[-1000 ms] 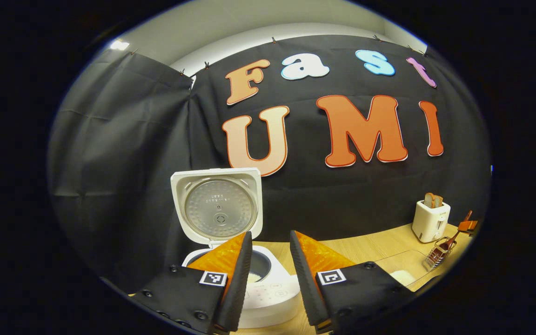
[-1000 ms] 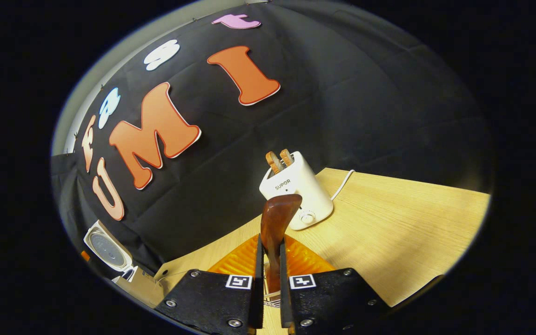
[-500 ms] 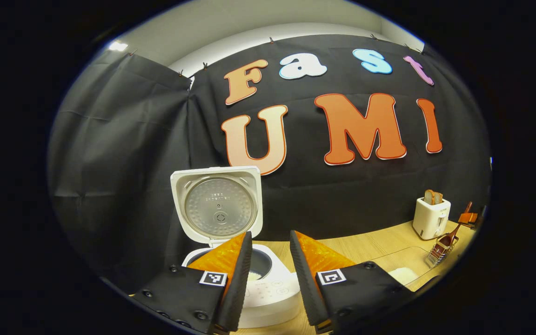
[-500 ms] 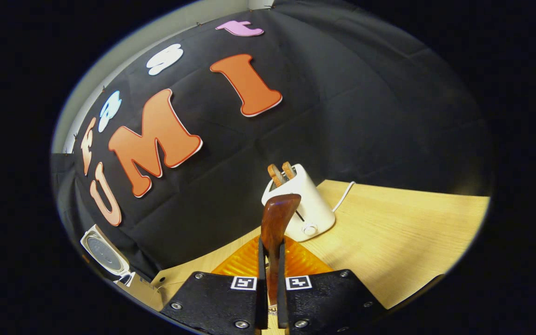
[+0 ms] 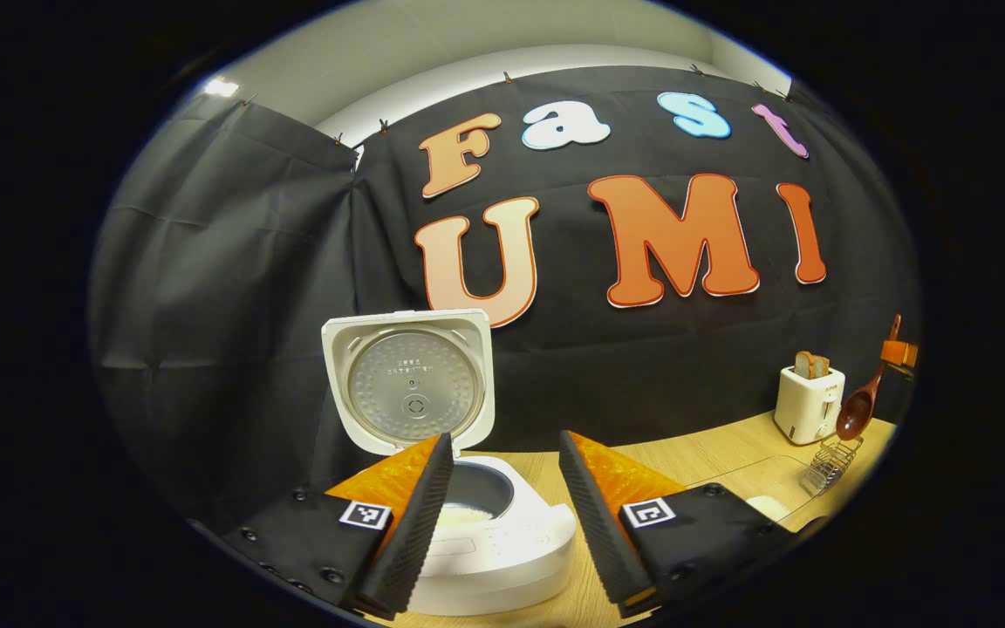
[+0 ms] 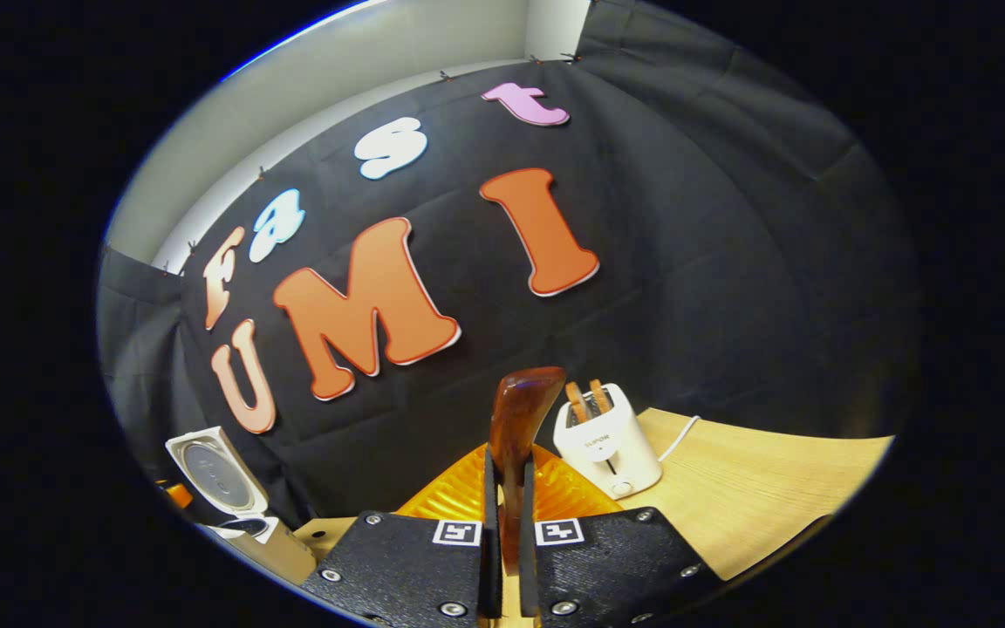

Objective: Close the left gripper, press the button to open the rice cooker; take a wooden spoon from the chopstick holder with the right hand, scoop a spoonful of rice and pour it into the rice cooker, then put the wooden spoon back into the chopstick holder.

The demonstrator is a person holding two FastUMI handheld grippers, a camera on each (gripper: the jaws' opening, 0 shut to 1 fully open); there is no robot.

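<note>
Spoon bowl (image 5: 856,417) above holder (image 5: 825,465); right tool (image 6: 502,501) clamps handle (image 6: 516,427).

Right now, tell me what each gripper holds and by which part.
Right gripper: shut on the wooden spoon, gripped by its handle. Left gripper: open, holding nothing.

— Cooker?
— White cooker (image 5: 485,541) on the worktop (image 5: 694,458), lid (image 5: 411,384) upright and open, some rice in the pot.
— Spoon?
— Dark wooden spoon (image 5: 860,410) lifted, bowl down, above the wire holder (image 5: 827,464); its handle (image 6: 518,427) is pinched in the right claw (image 6: 502,488).
</note>
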